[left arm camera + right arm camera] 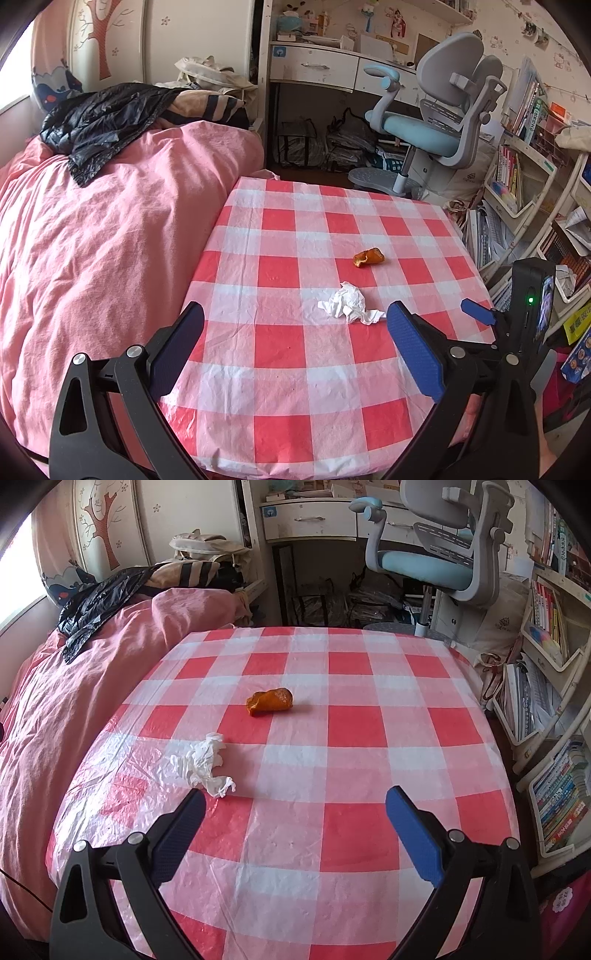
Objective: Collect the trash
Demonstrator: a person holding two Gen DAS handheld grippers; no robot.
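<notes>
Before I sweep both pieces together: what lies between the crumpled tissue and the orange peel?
Nothing: only bare checkered tablecloth separates the tissue from the orange peel, clearest in the right wrist view.

I log a tabletop point(354, 723) covered in red, pink and white check. On it: a white crumpled tissue point(201, 762) and an orange peel point(269, 700). Left claw point(295, 325) and right claw point(295, 808) both show black frames with blue textured pads point(413, 834). The bed point(92, 240) beside it is pink, with a glossy black jacket point(107, 122) on top. The chair point(436, 122) is grey with a light blue seat.
</notes>
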